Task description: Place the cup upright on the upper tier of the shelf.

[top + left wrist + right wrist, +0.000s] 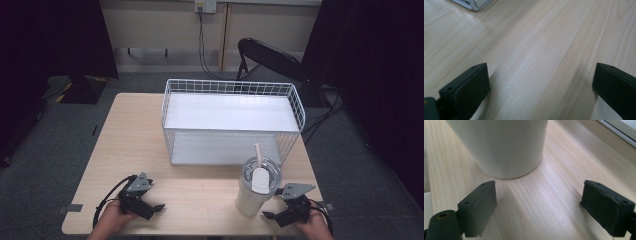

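Tipping is the main risk judged here: the tumbler point(257, 187) is tall, is narrower at the base than at the lid, and could be knocked over if one jaw meets its wall before the other. The right gripper point(278, 216) is seen at the lower right of the high view, just beside the cup, with jaws spread wide and nothing held. The left gripper point(156, 207) is seen at the lower left, likewise wide open and empty, over bare table point(200, 192). The tumbler is placed at the lower right of centre, in front of the white wire basket point(232, 122). A cream body, a clear lid and an upright straw are shown.
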